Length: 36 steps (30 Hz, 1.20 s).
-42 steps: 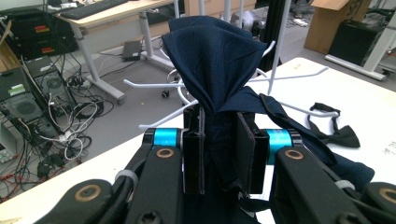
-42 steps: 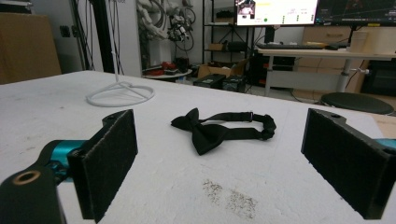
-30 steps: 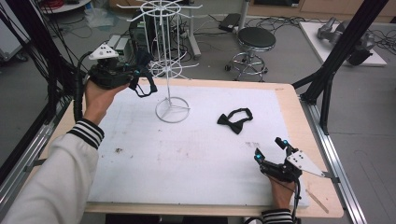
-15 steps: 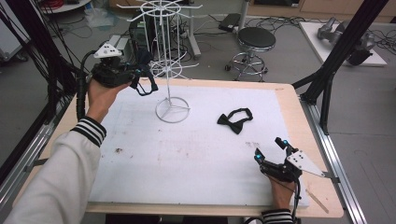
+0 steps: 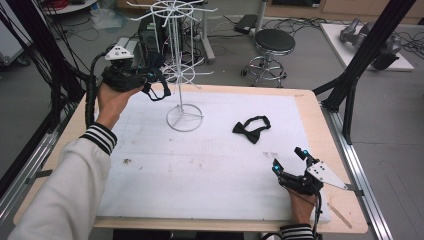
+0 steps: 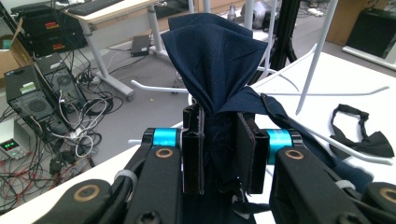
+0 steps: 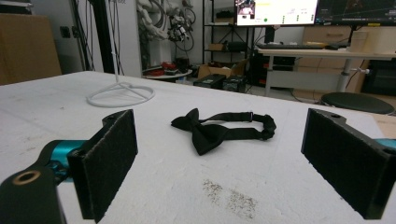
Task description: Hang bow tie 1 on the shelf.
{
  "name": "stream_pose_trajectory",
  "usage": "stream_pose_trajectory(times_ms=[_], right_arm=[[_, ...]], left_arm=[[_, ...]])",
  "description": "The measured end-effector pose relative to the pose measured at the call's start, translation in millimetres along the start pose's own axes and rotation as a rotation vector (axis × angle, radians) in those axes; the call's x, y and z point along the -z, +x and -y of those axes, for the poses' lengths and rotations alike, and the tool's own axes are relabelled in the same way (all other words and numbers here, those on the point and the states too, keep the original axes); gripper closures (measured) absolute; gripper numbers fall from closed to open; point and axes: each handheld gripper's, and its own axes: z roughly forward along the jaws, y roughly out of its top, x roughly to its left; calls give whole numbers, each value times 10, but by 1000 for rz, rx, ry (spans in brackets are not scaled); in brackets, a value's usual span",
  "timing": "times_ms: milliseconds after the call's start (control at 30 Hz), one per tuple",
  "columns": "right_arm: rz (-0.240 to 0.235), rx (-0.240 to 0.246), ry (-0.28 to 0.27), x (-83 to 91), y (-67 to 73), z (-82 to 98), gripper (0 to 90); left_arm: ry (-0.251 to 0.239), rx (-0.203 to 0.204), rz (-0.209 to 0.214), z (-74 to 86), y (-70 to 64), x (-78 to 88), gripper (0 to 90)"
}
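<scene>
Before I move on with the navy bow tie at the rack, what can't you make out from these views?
- High view: whether the navy bow tie strap has caught a prong of the white wire rack; too small, and they overlap.
- Left gripper view: the tie's knot and strap, covered by the left gripper pads and cut off at the bottom edge.
- Right gripper view: the black bow tie clasp, too small.

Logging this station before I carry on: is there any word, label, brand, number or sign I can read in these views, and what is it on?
Nothing legible.
Monitor behind the table, right gripper view: text and coloured marks, too small to read.
Dark screen beside it: faint lines, unreadable.
Small green-lit display on a box on the floor, left gripper view: digits too blurred.
Navy bow tie, black bow tie, white wire rack: no markings seen.
</scene>
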Motion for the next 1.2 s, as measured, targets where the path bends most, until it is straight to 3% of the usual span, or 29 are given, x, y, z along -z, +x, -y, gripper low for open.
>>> stream_pose_trajectory(times_ms=[267, 533, 633, 867, 1200], right_arm=[[1, 1, 0, 0, 0, 0, 99], [2, -1, -3, -2, 2, 1, 99], [2, 0, -2, -2, 2, 1, 99], [2, 6, -1, -1, 0, 0, 99], [1, 7, -1, -2, 0, 0, 99]], left_arm=[[-1, -7, 11, -10, -45, -3, 677], [2, -16, 5, -13, -83, -24, 360], [0, -23, 5, -17, -97, -17, 297], [26, -86, -15, -26, -118, 5, 223], [59, -91, -18, -42, -145, -9, 160]])
